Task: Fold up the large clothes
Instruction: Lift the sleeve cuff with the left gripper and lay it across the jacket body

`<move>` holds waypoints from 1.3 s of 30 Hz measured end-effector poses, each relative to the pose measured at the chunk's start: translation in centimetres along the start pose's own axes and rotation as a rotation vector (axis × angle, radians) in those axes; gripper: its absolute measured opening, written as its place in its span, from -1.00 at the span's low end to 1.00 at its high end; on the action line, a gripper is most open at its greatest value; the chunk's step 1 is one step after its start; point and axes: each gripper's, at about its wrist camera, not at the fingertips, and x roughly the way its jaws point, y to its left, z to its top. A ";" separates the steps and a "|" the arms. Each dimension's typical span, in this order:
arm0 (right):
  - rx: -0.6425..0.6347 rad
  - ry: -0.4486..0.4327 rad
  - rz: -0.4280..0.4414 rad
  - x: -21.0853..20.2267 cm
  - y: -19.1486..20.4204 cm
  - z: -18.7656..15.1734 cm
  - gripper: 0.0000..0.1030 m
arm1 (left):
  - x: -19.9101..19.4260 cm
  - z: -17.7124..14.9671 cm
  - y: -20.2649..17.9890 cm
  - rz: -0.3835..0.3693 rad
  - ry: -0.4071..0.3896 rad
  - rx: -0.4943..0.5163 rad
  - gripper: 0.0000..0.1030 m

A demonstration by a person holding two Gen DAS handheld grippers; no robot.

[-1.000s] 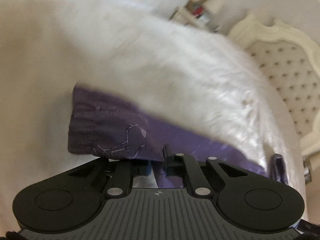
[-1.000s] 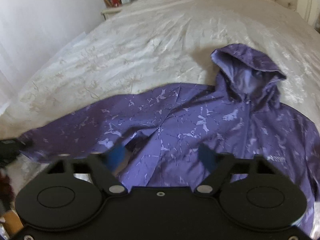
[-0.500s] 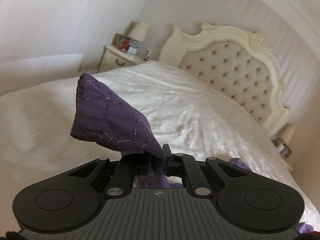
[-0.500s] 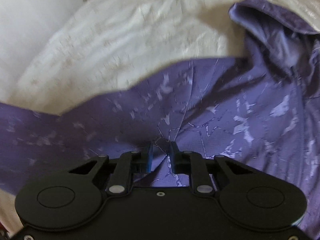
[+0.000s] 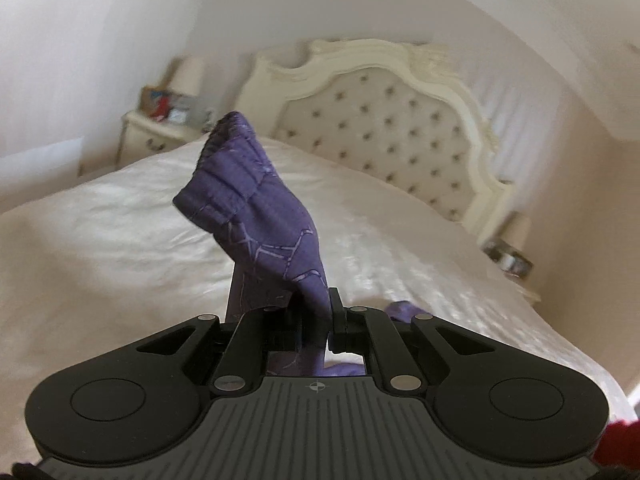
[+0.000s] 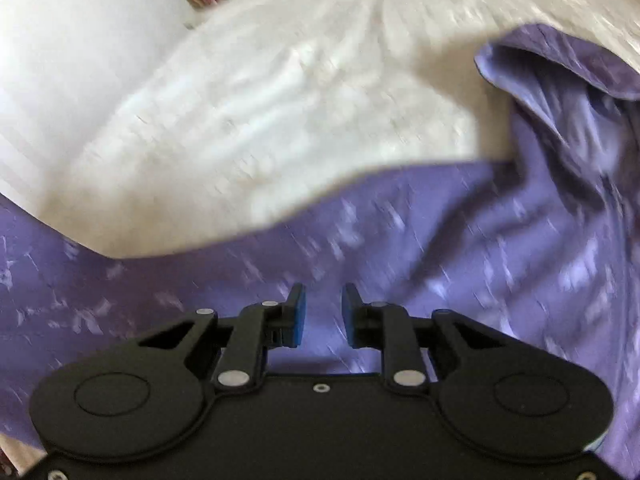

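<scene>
Left wrist view: the left gripper has its jaws clamped on the sleeve cuff of the purple hooded jacket; the cuff stands up above the jaws, clear of the bed.
Left change: a second ago this cuff hung close over the bedding; now it is lifted, with the tufted headboard and the nightstand showing far behind it.
Right wrist view: the right gripper points down at the jacket, its jaws a little apart over the fabric near the sleeve's root; the picture is blurred, and whether the pads touch cloth I cannot tell.
Right change: the jaws stood wide a second ago, have closed in, and have just eased open slightly; no fold of cloth is visibly caught between them.
Jacket: spread on the bed, hood to the far right, body running off the near right, sleeve stretching to the left.
Meaning for the task: the sleeve looks ready to be carried over the body as a first fold, while the right side seems to steady the cloth.
</scene>
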 end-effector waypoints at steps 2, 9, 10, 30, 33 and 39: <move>-0.002 0.051 -0.003 1.6 -0.1 0.7 -0.41 | 0.4 -0.2 -1.3 -0.024 -0.002 0.012 -0.81; -0.001 0.125 0.080 2.3 -2.3 0.9 -0.34 | 2.1 -1.3 -6.5 -0.102 0.006 0.081 -0.81; 0.011 0.094 0.092 0.7 -3.0 0.7 -0.31 | 2.4 -1.7 -7.1 -0.119 0.011 0.085 -0.81; 0.415 0.032 -0.192 -19.4 -25.2 -13.4 0.18 | 15.2 -13.6 -21.8 -0.440 0.330 0.286 -0.03; 0.427 0.015 -0.192 -20.5 -25.9 -13.7 0.30 | 13.3 -14.4 -21.7 -0.397 0.340 0.344 0.06; 0.389 -0.084 -0.176 -21.8 -25.5 -12.4 0.46 | 15.1 -16.2 -15.4 -0.085 0.475 0.360 0.06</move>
